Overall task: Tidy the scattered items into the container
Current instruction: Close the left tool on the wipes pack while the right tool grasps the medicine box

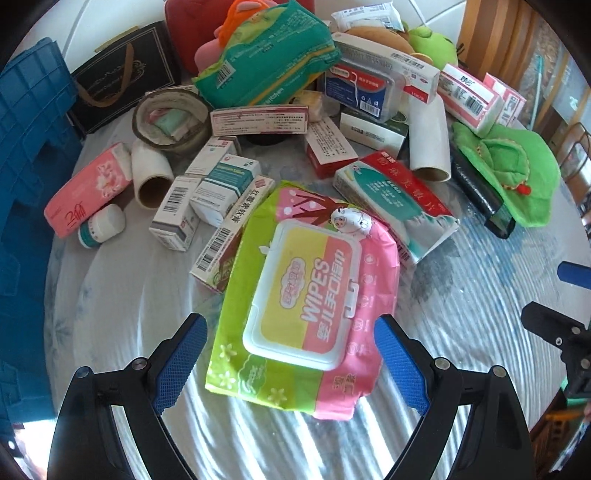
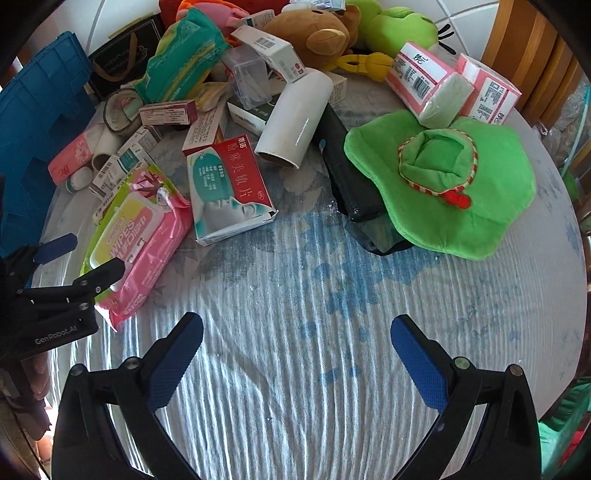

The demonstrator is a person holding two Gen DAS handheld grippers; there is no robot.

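A pink and green wipes pack (image 1: 306,310) lies flat on the table, also in the right wrist view (image 2: 136,240). My left gripper (image 1: 291,332) is open, its blue pads on either side of the pack's near end, not closed on it; it also shows in the right wrist view (image 2: 79,251). My right gripper (image 2: 297,332) is open and empty over bare cloth. A blue crate (image 1: 26,192) stands at the left edge, also in the right wrist view (image 2: 33,122). Medicine boxes (image 1: 207,199), a red and white box (image 2: 229,188) and a green plush hat (image 2: 443,177) lie scattered.
A heap fills the far side: green tissue pack (image 1: 266,55), tape roll (image 1: 170,122), white rolls (image 2: 295,118), pink tissue packs (image 2: 428,85), brown plush bear (image 2: 314,33), black bag (image 1: 122,74). A black case (image 2: 347,177) lies under the hat. Striped cloth (image 2: 295,369) covers the table.
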